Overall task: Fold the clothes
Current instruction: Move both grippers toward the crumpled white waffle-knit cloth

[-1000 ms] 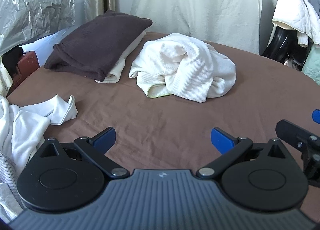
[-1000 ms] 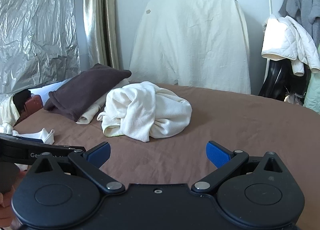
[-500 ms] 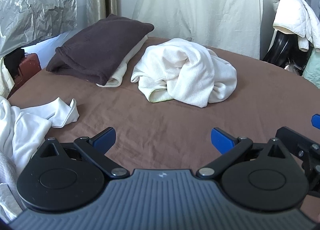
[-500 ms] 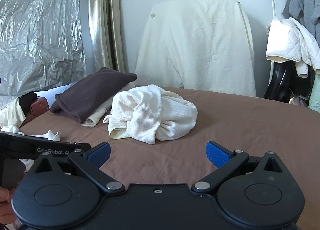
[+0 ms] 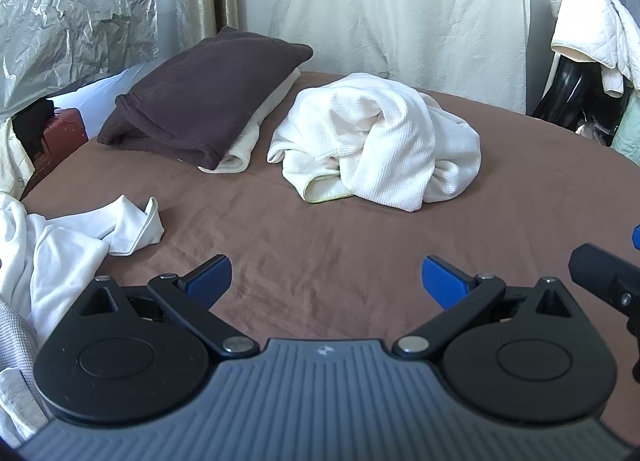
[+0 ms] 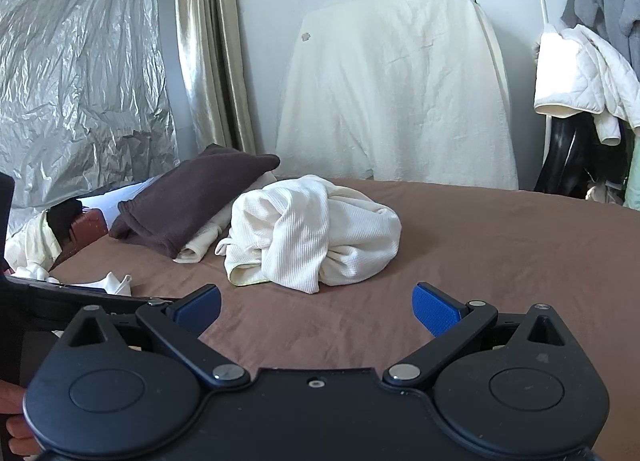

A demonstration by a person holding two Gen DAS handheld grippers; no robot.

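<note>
A crumpled white waffle-knit garment [image 5: 380,149] lies in a heap on the brown bed sheet [image 5: 320,229]; it also shows in the right wrist view [image 6: 312,233]. My left gripper [image 5: 326,281] is open and empty, above the sheet, well short of the heap. My right gripper [image 6: 316,309] is open and empty too, held higher and further back. Part of the right gripper [image 5: 608,281] shows at the right edge of the left wrist view. Another loose white garment [image 5: 60,241] lies at the left.
A folded dark brown garment [image 5: 204,89] rests on a folded cream one [image 5: 248,137] at the back left. A cream-covered chair [image 6: 396,101] stands behind the bed. Clothes hang on a rack [image 6: 584,73] at the right. Silver foil [image 6: 80,81] covers the left wall.
Both grippers have tilted upward and drawn back slightly, so the heap sits lower in each view. The jaws stayed open. No cloth has moved.
</note>
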